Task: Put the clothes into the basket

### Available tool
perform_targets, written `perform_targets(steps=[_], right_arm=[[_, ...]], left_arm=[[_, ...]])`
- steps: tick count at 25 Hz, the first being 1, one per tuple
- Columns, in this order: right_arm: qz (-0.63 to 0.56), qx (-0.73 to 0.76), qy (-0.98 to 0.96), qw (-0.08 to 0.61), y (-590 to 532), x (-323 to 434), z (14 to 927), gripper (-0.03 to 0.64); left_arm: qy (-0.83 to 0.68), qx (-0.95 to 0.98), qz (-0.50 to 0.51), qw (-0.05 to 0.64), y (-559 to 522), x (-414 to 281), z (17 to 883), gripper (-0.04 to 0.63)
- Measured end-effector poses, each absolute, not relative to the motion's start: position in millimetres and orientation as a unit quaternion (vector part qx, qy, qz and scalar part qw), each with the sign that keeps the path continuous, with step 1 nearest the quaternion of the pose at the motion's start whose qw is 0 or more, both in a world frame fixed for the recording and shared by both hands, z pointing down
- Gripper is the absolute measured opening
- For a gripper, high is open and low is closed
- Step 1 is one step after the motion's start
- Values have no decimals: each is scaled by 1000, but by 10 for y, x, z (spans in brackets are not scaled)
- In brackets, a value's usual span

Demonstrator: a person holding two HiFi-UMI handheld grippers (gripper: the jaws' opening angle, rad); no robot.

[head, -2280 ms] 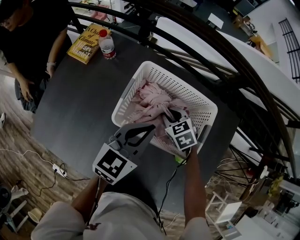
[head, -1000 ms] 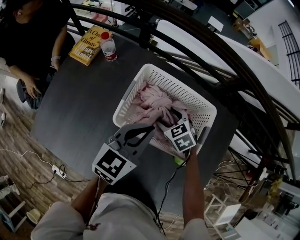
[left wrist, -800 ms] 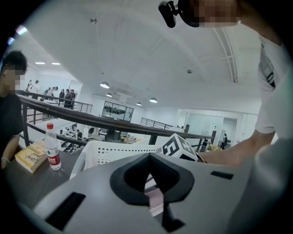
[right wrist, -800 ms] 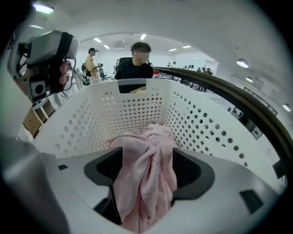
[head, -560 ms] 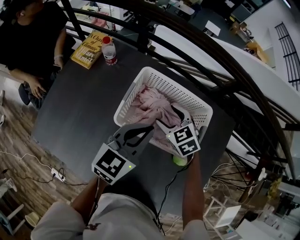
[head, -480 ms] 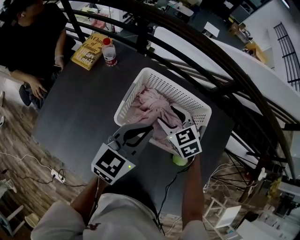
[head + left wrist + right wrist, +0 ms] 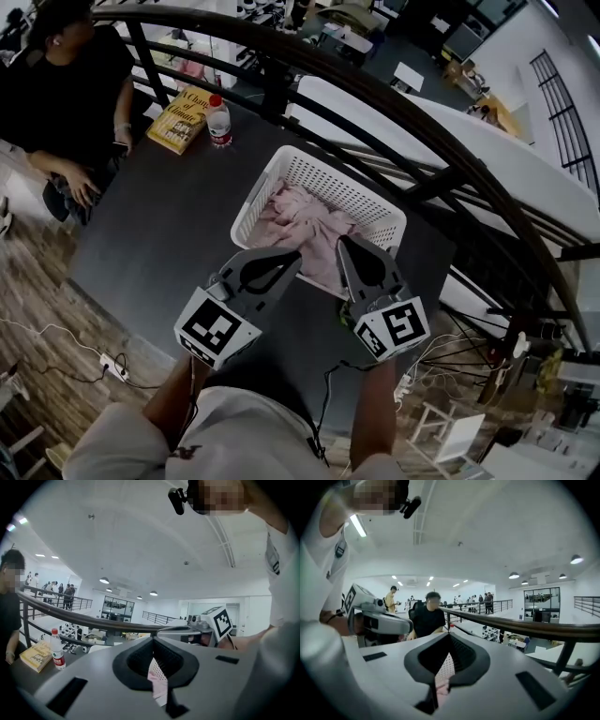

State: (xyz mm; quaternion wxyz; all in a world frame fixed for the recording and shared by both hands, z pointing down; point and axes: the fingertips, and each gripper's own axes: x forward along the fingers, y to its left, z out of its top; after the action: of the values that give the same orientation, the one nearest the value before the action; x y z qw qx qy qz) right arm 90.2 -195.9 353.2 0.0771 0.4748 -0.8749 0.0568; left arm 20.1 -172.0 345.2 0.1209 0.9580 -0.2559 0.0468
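Left gripper [image 7: 292, 255]: jaws clenched together, empty | right gripper [image 7: 347, 242]: jaws just closed, nothing between them (both by the basket's near edge) | pink clothes [image 7: 298, 223]: inside white basket [image 7: 323, 169] | basket: on dark table [image 7: 155, 211].

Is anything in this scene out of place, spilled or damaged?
Nothing stands out. The pink clothes lie in the white basket, which stands upright on the dark table; the book and the water bottle sit tidy at its far corner.
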Motion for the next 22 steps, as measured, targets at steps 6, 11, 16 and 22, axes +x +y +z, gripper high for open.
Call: perform_targets(steps=[6,11,16,22], right_arm=[[39,505,-862,18,-1432,891,3170,18],[51,529,-847,-1,-999,939,3176,18],[53,538,-841,-16,-756,904,3139,18],[42,533,-845,-20,-645,831,3063,18]], left_arm=[[-259,961,11,98,-1556,52,3187,3],[-254,962,-3,97,-1289,11,3087,3],[-249,964,-2,99,-1057,-23,3095,3],[-245,965,-5,90,-913,-19,3033,3]])
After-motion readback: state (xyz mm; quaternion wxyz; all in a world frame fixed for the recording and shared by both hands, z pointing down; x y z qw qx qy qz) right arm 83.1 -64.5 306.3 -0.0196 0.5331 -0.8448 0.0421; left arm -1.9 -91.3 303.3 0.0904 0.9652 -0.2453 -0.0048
